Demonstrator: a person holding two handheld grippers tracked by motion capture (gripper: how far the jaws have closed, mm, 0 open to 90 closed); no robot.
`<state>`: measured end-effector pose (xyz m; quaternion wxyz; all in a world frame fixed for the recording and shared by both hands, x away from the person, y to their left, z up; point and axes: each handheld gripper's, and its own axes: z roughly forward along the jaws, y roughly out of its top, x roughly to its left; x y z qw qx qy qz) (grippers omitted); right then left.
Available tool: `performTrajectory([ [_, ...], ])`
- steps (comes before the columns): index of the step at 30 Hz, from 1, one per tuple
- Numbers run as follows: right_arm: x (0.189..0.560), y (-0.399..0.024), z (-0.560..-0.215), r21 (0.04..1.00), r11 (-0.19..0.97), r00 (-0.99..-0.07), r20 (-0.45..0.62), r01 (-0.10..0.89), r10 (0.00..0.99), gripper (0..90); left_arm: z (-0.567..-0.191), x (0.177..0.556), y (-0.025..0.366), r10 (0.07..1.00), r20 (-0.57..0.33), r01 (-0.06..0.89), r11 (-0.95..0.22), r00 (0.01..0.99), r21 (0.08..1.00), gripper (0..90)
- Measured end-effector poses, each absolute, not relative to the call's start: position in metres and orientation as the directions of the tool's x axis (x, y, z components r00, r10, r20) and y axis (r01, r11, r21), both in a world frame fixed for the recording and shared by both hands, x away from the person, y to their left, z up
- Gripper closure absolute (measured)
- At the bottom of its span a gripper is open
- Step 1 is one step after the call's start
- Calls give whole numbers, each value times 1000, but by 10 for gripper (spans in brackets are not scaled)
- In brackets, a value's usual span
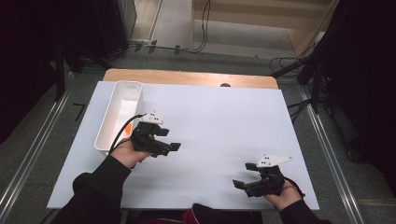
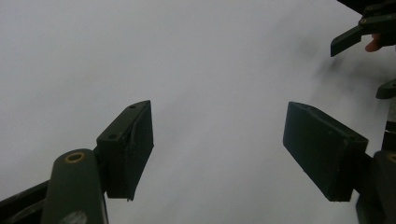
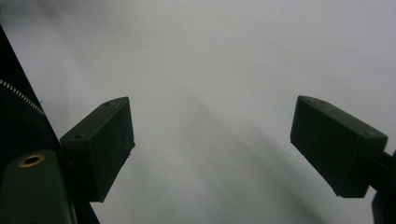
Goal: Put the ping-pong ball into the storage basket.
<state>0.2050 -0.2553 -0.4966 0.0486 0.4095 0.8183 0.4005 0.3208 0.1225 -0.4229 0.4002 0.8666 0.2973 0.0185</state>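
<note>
I have both grippers low over the white tabletop (image 1: 215, 121), each in one of the person's hands, and neither has anything between its jaws. The left gripper (image 1: 173, 143) sits at the left of the high view, pointing toward the middle of the sheet; its jaws stand spread, and along them, in the left gripper view (image 2: 219, 149), I see bare white surface in the gap. The nearest thing to it is the white bin (image 1: 119, 114), a long narrow tub lying along the left edge of the tabletop, just beside and behind the left hand (image 1: 128, 154) (the gripper's black cable arcs right in front of the bin's near wall). The bin lies outside the jaws, off to their back and side, not in line with them, and I cannot tell from the high view whether anything lies in it, since the inside reads as plain white. The right gripper (image 1: 243, 175) rests near the front right corner of the tabletop, well apart from the bin, aimed leftward with its jaws spread too; the right gripper view (image 3: 212, 149) gives me white surface between them, with a dark sleeve and a zip at its left edge.
</note>
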Motion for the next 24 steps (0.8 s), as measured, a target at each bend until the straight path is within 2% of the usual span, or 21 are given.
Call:
performTrajectory([
  [24,205,-255,-497,693,351,-664,246,630,707,123,-440,303,134,520,-185,480,-518,834,708,247],
])
